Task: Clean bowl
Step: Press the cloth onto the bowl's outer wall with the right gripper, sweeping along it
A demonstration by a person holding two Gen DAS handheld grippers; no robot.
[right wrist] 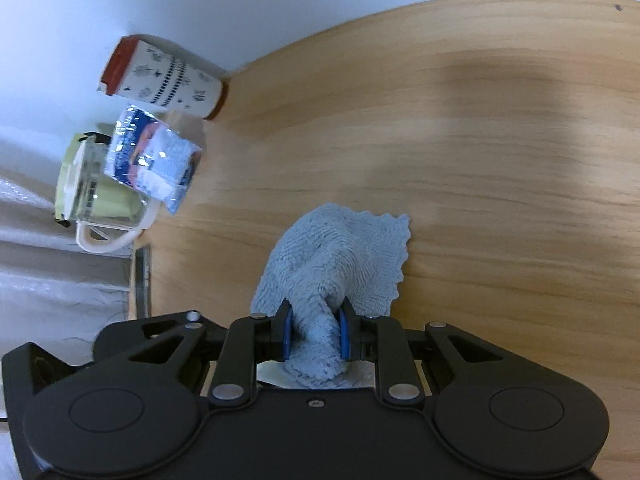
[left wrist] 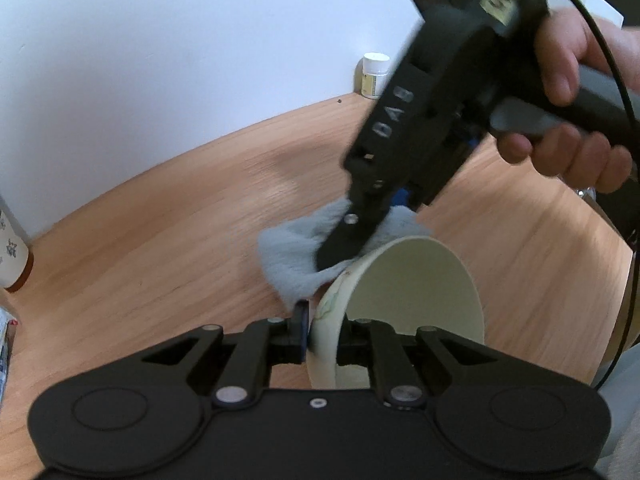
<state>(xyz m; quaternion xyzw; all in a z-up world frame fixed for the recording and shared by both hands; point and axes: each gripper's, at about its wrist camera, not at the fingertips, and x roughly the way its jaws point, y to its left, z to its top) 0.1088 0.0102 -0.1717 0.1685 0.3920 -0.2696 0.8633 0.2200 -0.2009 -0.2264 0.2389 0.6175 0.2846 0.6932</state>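
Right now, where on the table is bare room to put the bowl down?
Bare wood lies beyond the blue cloth to the wall, and to its right. Crowded: the far-left corner, with the patterned cup, foil packet and glass mug. A small white jar stands by the wall.

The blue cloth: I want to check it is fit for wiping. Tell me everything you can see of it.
The blue cloth is a pale blue, fluffy terry rag with a wavy stitched edge, looking dry and soft. The right gripper is shut on a bunched fold of it, the rest fanning out loosely beyond the fingers above the wooden table. In the left wrist view it hangs against the outer rim of the tilted cream bowl, which the left gripper clamps by its wall.
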